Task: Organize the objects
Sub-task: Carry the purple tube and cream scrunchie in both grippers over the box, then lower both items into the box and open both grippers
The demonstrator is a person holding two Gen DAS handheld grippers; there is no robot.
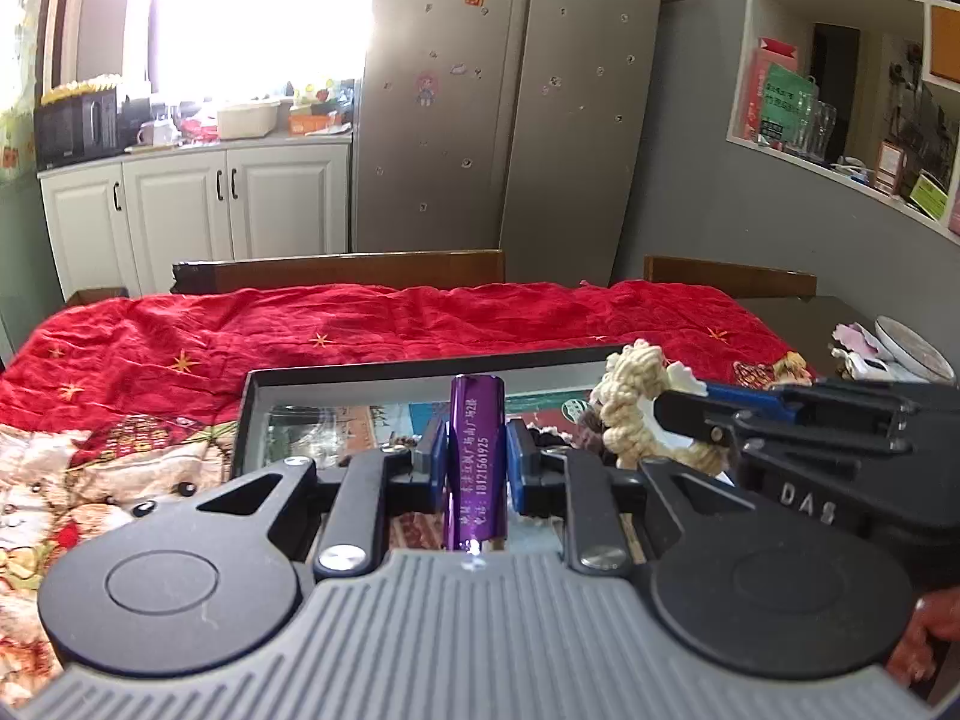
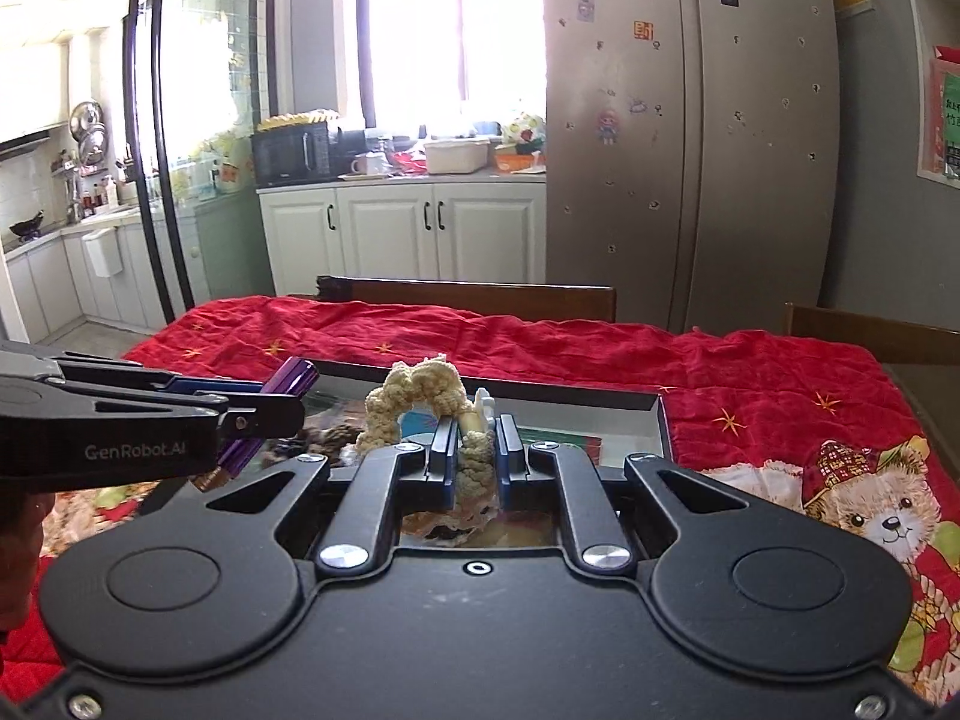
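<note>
The left gripper point(image 1: 477, 456) is clamped on a purple tube point(image 1: 476, 456) with white printing along its side; the tube stands between the two blue pads, its top rising above them. The right gripper point(image 2: 474, 450) is closed tight on a cream knitted rope toy point(image 2: 420, 399), whose looped end arches up and to the left of the fingers. The two tools hang side by side, close together, each showing at the edge of the other's view, both above the near part of one shallow black tray point(image 1: 372, 371).

The tray has low dark walls; its far rim runs straight across just beyond the held things. Inside it lies a jumble of coloured printed items and something clear and shiny at the left, too hidden behind the grippers to count or name.

The tray sits on a red cloth point(image 1: 360, 324) with gold stars and a bear picture, spread over the table. Beyond the tray the cloth lies bare up to the far edge, leaving wide room there and to the left. Two wooden chair backs point(image 1: 360, 270) stand along that far edge. At the far right, on the uncovered table corner, a round lidded tin point(image 1: 912, 348) sits beside some pale scraps.

Held things: one tube, one toy.
</note>
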